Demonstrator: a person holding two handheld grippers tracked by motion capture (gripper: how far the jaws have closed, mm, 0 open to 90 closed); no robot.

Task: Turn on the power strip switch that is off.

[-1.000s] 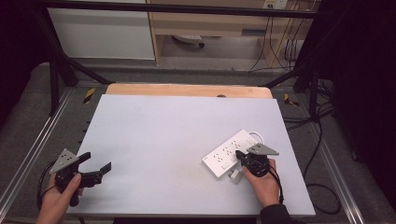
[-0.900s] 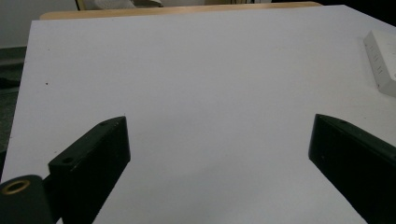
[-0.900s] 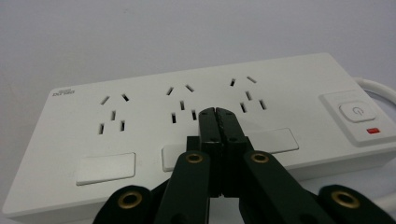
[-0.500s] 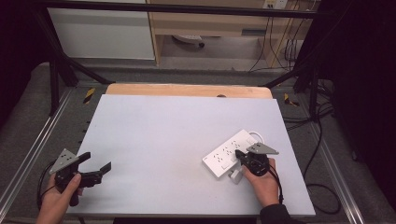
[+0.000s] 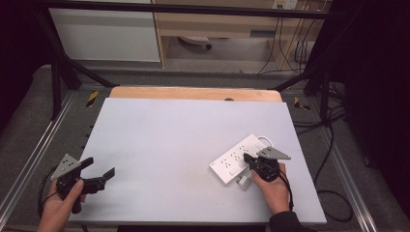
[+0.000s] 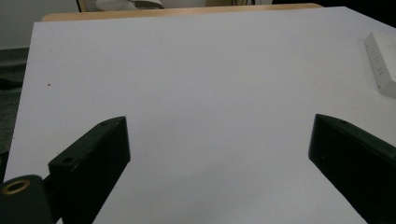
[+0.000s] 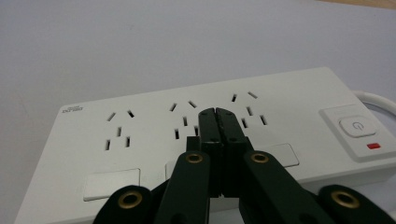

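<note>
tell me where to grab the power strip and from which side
Grip the power strip across its short width, jaws on the two long edges, coming straight down from above. It lies flat on the table, so only its thin sides offer purchase. Stay mid-body, away from the switch and the cord end.

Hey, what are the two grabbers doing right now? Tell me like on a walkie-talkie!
Left gripper open, near table corner, holding nothing. Right gripper shut, tips over white power strip. Nothing in the way.

Probably a lab, metal frame [image 5: 58,79], cables [image 5: 295,48]
</note>
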